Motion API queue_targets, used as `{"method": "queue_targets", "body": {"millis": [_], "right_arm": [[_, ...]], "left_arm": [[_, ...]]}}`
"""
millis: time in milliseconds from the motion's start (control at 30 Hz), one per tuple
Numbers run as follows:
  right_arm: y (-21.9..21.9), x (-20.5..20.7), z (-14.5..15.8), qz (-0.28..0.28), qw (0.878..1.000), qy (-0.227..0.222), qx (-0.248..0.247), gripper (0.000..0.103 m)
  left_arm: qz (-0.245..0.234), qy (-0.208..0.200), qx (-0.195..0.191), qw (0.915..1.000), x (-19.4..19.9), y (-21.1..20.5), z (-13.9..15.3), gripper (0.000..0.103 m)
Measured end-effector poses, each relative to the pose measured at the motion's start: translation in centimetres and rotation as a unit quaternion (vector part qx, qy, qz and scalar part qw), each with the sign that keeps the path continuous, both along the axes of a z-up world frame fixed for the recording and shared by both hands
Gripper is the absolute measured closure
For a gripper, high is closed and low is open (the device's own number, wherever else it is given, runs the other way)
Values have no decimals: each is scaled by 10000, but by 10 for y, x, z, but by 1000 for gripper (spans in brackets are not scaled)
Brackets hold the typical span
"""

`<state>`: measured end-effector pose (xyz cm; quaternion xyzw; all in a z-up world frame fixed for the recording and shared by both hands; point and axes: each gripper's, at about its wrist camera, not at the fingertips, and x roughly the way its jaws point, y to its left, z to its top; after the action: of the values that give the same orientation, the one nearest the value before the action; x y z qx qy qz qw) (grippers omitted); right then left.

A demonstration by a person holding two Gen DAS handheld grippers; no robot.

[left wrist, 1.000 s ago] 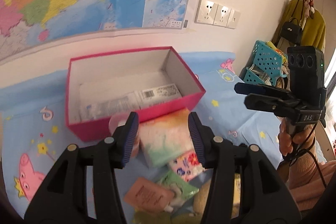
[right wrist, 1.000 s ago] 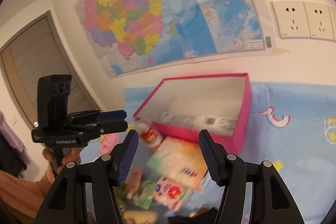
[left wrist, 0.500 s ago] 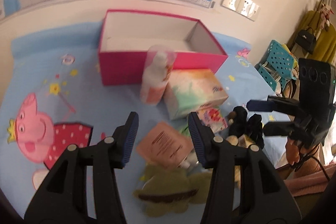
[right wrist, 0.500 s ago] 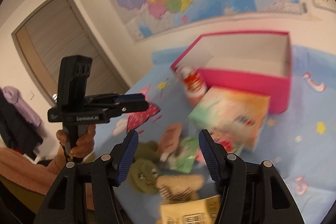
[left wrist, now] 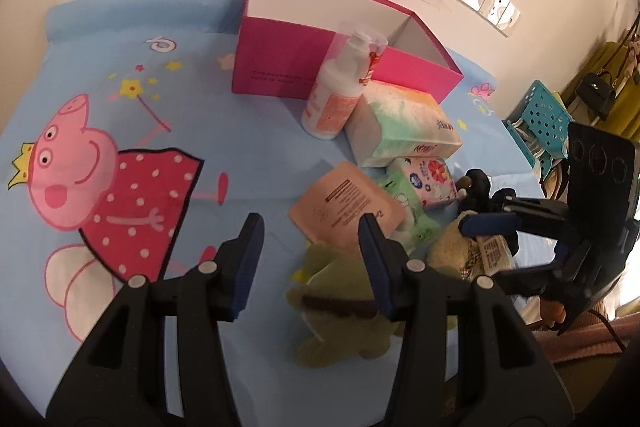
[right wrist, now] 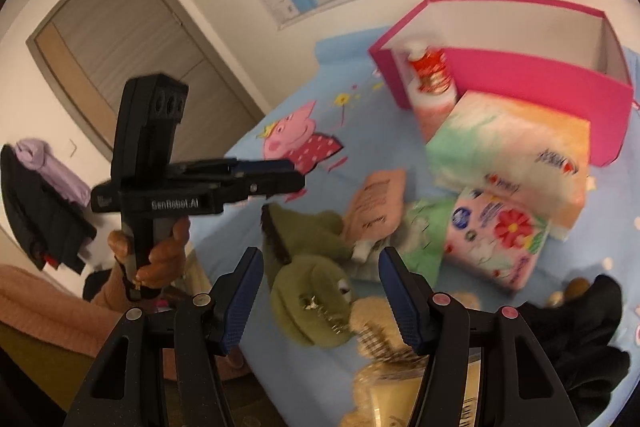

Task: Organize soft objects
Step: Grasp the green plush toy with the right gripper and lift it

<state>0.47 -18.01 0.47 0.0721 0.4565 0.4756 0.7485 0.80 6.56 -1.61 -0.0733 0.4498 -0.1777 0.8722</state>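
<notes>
Both grippers hang open and hold nothing; the left gripper (left wrist: 311, 261) has its fingers well apart above the blue sheet (left wrist: 248, 163), with the green plush toy (left wrist: 340, 311) just beyond and beneath its right fingertip (left wrist: 374, 259) and the peach sachet (left wrist: 346, 207) ahead of that fingertip; the right gripper (right wrist: 320, 297) spreads its fingers either side of the same green plush toy (right wrist: 312, 311), a beige plush (right wrist: 376, 323) beside its right finger; farther ahead lie the tissue pack (left wrist: 402, 125), a floral packet (left wrist: 428, 177), a lotion bottle (left wrist: 340, 95) and the pink box (left wrist: 320, 39) against the wall.
</notes>
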Motion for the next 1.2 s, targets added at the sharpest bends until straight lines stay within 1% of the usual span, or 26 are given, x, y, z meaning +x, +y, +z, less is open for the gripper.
{"method": "queue_targets", "body": {"millis": [133,233,267,400,433,500,533,567,633,700,867,1067,1200], "right_arm": [[13,-6,-10,215,9994,28,-254,41],[22,-11,-17,296,9984,-13,-478,38],[24,-11,-18,305,9982,-52,-517,36],[37,-18,-20,330,9949,-438,-846,35],[41,-18,-21,342,9942,-488,-896,36],[44,-21,-22,394,9924,-629,-981,45],[46,-20,-20,442,9928,-645,-905,54],[46,-20,-19,477,9930,-648,-864,54],[50,-20,-16,506,9917,-767,-900,54],[50,-17,-12,508,9924,-779,-805,55],[48,-9,1,510,9909,-1031,-695,56],[45,4,21,471,9883,-1368,-487,56],[45,18,21,498,9882,-1378,-454,55]], "left_arm": [[-129,83,-20,9999,-6,3,-3,52],[-217,121,-11,9997,-10,4,-5,52],[-254,153,-38,9996,-11,4,-5,52],[-337,237,-25,9991,-14,3,-9,52],[-360,247,-27,9990,-15,2,-10,52],[-460,254,-90,9986,-17,2,-11,52],[-514,272,-130,9982,-18,1,-11,51],[-559,280,-158,9979,-19,1,-12,51],[-603,307,-190,9975,-19,0,-15,45],[-634,345,-284,9970,-18,1,-17,44],[-559,308,-591,9962,-16,12,-13,43],[-438,143,-726,9963,-10,14,-4,43],[-396,62,-657,9970,1,10,-5,43]]}}
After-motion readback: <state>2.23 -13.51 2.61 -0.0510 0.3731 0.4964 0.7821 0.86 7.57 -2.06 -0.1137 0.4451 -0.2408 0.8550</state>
